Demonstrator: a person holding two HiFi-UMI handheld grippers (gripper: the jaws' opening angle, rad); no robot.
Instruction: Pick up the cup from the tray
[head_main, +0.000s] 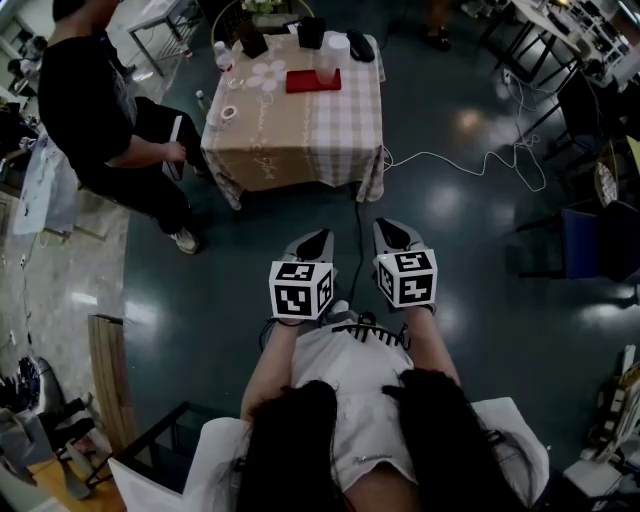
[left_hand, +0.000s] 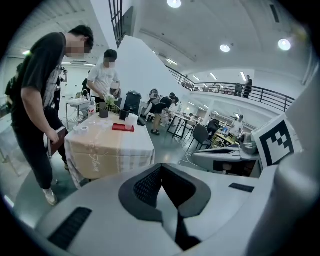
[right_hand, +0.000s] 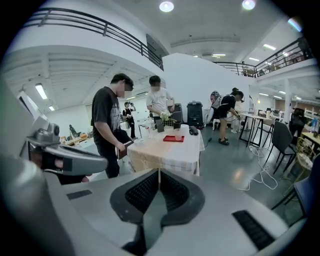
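A translucent white cup (head_main: 326, 66) stands on a red tray (head_main: 305, 82) at the far side of a table (head_main: 300, 135) with a checked cloth, well ahead of me. Both gripper views show them small and distant: the cup (left_hand: 132, 120) on the tray (left_hand: 121, 127), and the cup (right_hand: 178, 134) on the tray (right_hand: 172, 138). My left gripper (head_main: 322, 238) and right gripper (head_main: 386, 228) are held side by side close to my body, over the dark floor, far short of the table. Each gripper's jaws are shut with nothing between them.
A person in dark clothes (head_main: 100, 110) stands at the table's left corner, holding a flat object. Tape rolls, a bottle and dark containers (head_main: 311, 32) also sit on the table. A white cable (head_main: 455, 160) trails across the floor at right. Chairs and desks line the right side.
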